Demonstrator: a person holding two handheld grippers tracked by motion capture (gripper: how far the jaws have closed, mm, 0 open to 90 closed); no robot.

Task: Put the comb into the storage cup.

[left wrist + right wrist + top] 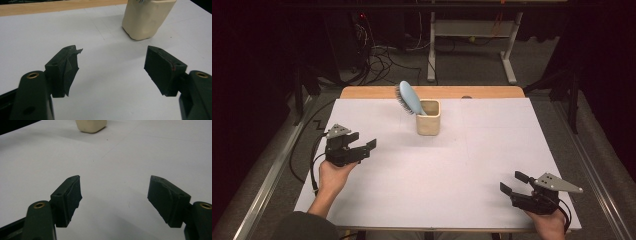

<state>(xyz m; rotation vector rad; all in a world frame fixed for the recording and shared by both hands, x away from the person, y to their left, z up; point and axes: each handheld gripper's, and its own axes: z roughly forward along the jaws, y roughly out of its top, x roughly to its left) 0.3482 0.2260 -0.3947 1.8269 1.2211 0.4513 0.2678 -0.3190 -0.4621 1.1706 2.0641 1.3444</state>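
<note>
Handle of light-blue oval hairbrush [409, 98] was hidden inside cream square ceramic cup [428, 124]. Cup top was cut off by upper edge in left gripper view; only its base showed in right gripper view. Person's forearms were cut off at bottom edge.

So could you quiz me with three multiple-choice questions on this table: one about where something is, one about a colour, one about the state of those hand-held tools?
1. Where is the hairbrush?
A. flat on the table
B. standing in the cup
C. held in the jaws

2. What colour is the hairbrush's back?
A. light blue
B. red
C. black

3. How do the jaws of the left gripper and the right gripper stand?
A. both shut
B. one shut
C. both open

Answers: 1 B, its handle sits in the cup and its head leans out. 2 A, the high view shows pale blue. 3 C, each gripper view shows a wide gap with nothing between.
</note>
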